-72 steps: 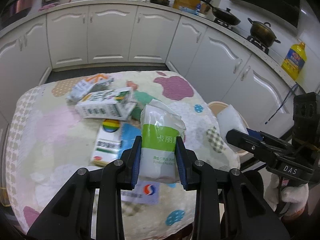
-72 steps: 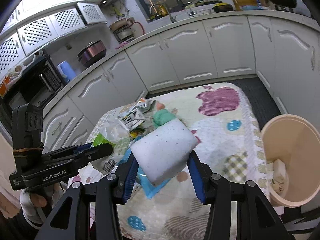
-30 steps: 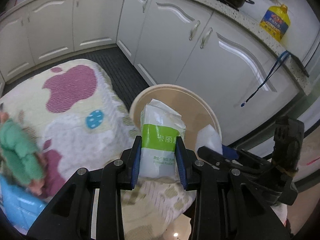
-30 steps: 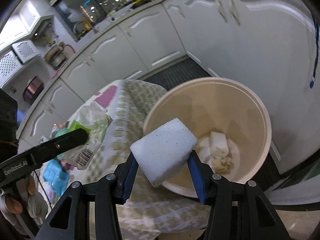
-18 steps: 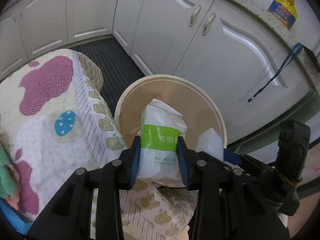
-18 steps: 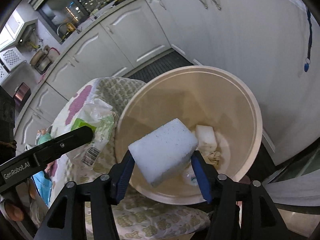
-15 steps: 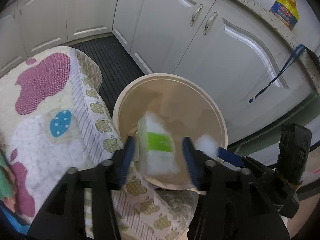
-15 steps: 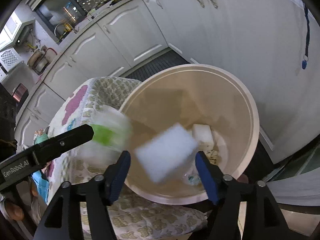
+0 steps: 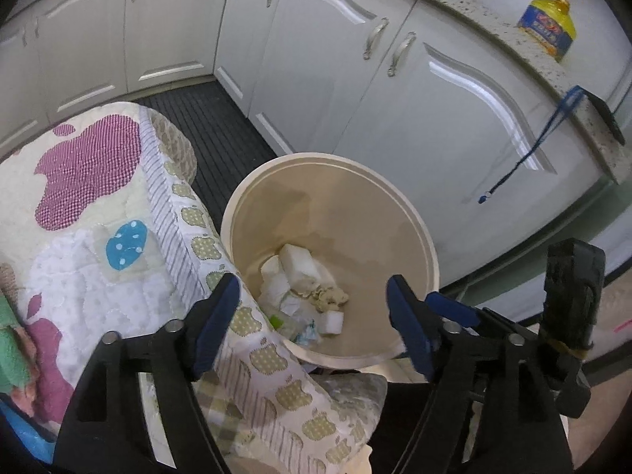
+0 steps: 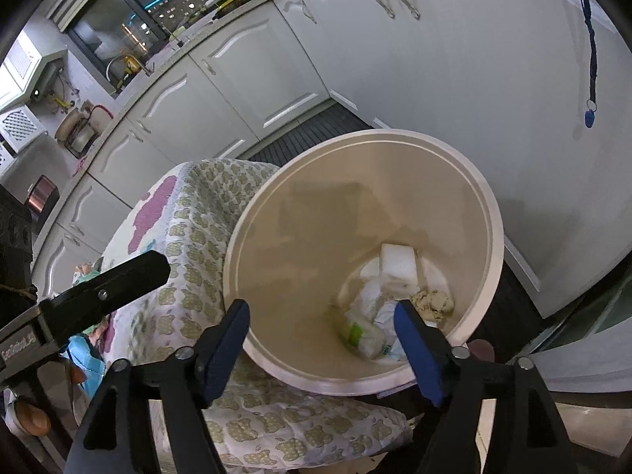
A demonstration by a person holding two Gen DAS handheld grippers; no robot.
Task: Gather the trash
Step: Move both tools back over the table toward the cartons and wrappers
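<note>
The trash sits at the bottom of the beige bin (image 9: 410,213) — a white sponge block (image 10: 398,266), a green-and-white tissue pack (image 10: 361,335), and crumpled paper (image 10: 432,302) at the sponge's 4 o'clock. The bin stands on the floor, its rim touching the hanging edge of the patterned quilt (image 9: 79,245) at its 9 o'clock. Both grippers hang above the bin: the left gripper (image 9: 314,316) and the right gripper (image 10: 322,339) have just been opening, and each now stands wide with nothing between its blue pads. White cabinets (image 9: 454,118) run from 10 to 3 o'clock behind the bin — a yellow oil bottle (image 9: 547,27) stands on the counter.
</note>
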